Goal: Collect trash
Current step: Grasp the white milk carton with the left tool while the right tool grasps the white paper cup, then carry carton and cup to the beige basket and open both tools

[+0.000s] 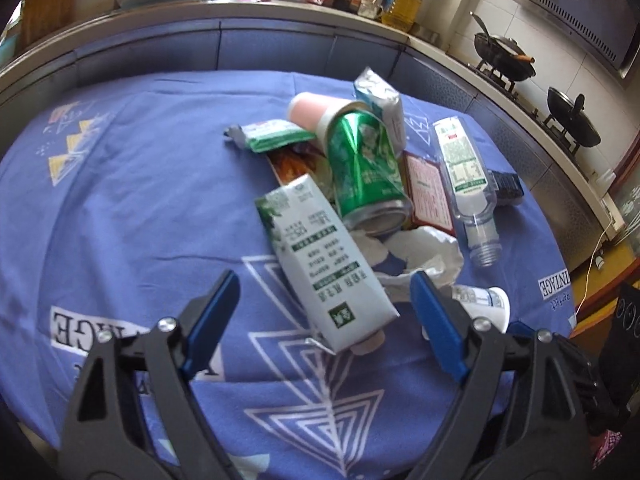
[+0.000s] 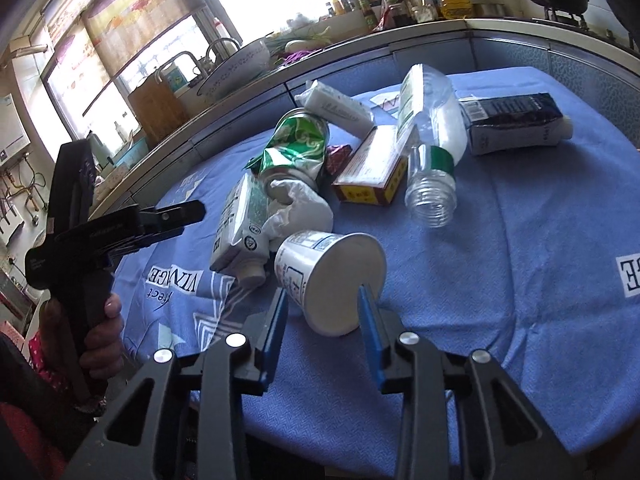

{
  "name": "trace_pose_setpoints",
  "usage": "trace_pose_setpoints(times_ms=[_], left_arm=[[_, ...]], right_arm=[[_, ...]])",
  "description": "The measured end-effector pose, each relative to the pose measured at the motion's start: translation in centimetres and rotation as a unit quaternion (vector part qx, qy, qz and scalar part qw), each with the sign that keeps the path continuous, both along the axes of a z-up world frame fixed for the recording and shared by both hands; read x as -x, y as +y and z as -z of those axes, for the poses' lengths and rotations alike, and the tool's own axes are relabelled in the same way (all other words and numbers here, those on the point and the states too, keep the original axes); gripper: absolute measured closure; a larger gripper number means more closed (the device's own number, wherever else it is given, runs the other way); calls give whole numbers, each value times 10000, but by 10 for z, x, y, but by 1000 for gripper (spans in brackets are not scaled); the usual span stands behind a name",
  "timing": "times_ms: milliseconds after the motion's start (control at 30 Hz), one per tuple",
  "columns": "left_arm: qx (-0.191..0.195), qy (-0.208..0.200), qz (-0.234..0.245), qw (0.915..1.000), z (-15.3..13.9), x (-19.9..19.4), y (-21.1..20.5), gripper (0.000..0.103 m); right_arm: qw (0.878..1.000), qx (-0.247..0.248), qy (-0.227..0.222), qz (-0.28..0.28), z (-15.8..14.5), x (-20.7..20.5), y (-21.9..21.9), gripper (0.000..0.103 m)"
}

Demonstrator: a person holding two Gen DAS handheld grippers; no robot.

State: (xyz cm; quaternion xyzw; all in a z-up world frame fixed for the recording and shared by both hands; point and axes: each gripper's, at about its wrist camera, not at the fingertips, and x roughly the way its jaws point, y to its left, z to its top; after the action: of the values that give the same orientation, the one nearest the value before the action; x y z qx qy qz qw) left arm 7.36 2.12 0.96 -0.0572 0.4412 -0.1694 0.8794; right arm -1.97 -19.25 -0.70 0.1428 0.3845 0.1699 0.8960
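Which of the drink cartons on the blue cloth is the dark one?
The navy-blue carton lying at the pile's far edge, beyond the clear plastic bottle; the other cartons are white with green print.

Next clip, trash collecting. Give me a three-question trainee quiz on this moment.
1. True or false: the green can stands upright.
2. What lies between the open fingers of the left hand-held gripper? A white milk carton; B glass jar; C banana peel.
3. Is the clear bottle capped?
Key: 1 false, it lies on its side; 2 A; 3 no, its neck is open.
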Motion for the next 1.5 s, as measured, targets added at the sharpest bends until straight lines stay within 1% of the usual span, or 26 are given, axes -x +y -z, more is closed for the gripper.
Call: trace_pose_setpoints(times_ms=[67, 167, 233, 267, 300, 333, 367, 400, 433, 500, 533, 633, 700, 767, 867, 1067, 1167, 1267, 1333, 1400, 1500], left_arm=[[-218, 129, 3, 9997, 8, -13, -11, 19], [-299, 409, 5, 9987, 19, -31, -20, 19], [-267, 533, -57, 9982, 24, -36, -19, 19], [-252, 566, -110, 9980, 26, -37, -16, 25], [-205, 624, -141, 9977, 29, -39, -13, 30], [-50, 694, -130, 9975, 32, -40, -10, 31], [148, 752, -108, 9970, 34, -41, -5, 35], [298, 806, -79, 9963, 35, -41, -2, 38], [332, 823, -85, 9960, 35, -42, -1, 38], [377, 819, -98, 9959, 35, -42, 1, 39], [404, 812, -104, 9958, 35, -42, 2, 39], [424, 780, -114, 9960, 35, -43, 3, 43], [429, 748, -148, 9962, 33, -43, 6, 47], [460, 709, -173, 9963, 31, -39, 11, 48], [561, 637, -176, 9962, 25, -32, 21, 49], [759, 469, -134, 9959, 2, -13, 42, 50], [835, 327, 46, 9960, -15, -7, 38, 50], [1143, 270, 373, 9924, -32, -8, 24, 50], [1299, 279, 650, 9890, -42, -15, 4, 50], [1372, 300, 946, 9856, -52, -25, -22, 50], [1374, 200, 1506, 9788, -69, -38, -79, 50]], right_arm=[[9999, 67, 90, -107, 3, -4, 6, 66], [9996, 85, 190, -212, 8, -11, 12, 67], [9994, 100, 202, -261, 10, -14, 13, 67], [9993, 93, 207, -292, 10, -16, 14, 70], [9992, 85, 217, -327, 11, -18, 15, 74], [9991, 58, 230, -365, 12, -20, 15, 75], [9989, 32, 244, -398, 13, -22, 15, 78], [9988, 7, 254, -420, 14, -23, 15, 81], [9987, -15, 259, -444, 15, -26, 16, 82], [9983, -85, 253, -514, 15, -28, 17, 89], [9982, -105, 233, -545, 15, -29, 18, 90], [9983, -48, 97, -565, 12, -27, 20, 98], [9985, 31, -47, -537, 7, -24, 20, 99], [9985, 148, -212, -490, 3, -20, 19, 99], [9981, 232, -383, -423, -4, -15, 15, 99], [9977, 217, -544, -341, -16, -13, 4, 99], [9973, 166, -691, -183, -27, -13, -8, 99], [9967, 41, -806, 31, -37, -13, -28, 99], [9959, -14, -879, 197, -43, -12, -42, 99], [9947, -60, -958, 379, -47, -12, -61, 99], [9908, -60, -1120, 752, -53, -12, -97, 99]])
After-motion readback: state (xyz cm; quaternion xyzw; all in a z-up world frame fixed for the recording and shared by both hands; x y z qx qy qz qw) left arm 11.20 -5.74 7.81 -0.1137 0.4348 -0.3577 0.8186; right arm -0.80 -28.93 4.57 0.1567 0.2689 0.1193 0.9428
